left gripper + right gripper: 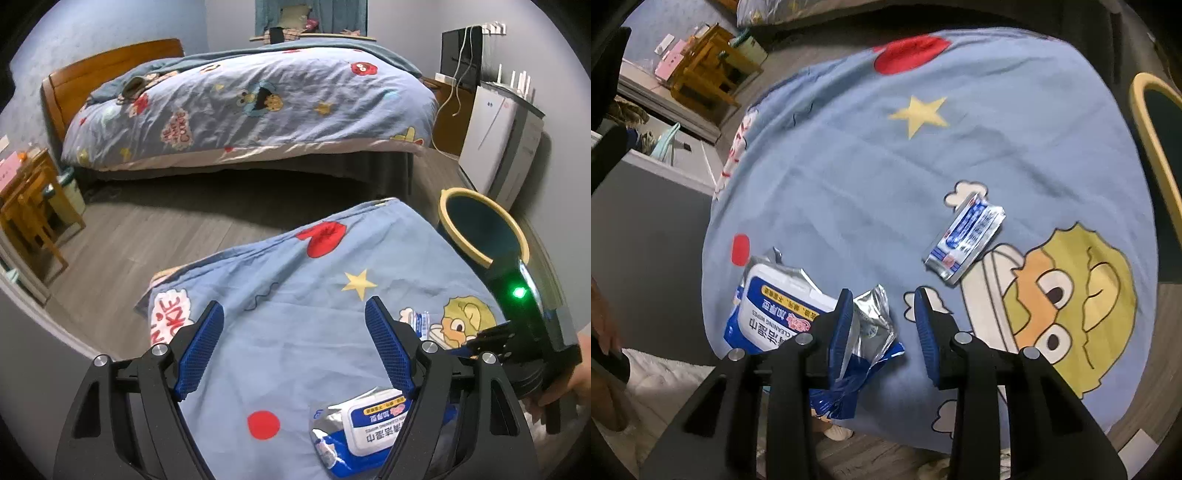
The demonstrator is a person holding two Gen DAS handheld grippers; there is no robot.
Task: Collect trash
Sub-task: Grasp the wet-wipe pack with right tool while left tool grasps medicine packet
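Observation:
A blue and white wet-wipes packet lies crumpled on a blue cartoon-print cloth; it also shows in the left wrist view. A smaller blue and silver wrapper lies to its right, also seen in the left wrist view. My right gripper is open just above the packet's torn silver end, its left finger over it. My left gripper is wide open and empty above the cloth. A dark bin with a yellow rim stands at the cloth's right edge, also visible in the right wrist view.
A bed with a cartoon quilt lies across the grey wood floor. A wooden stool stands at the left. White appliances stand by the right wall. The right gripper body with a green light is beside the bin.

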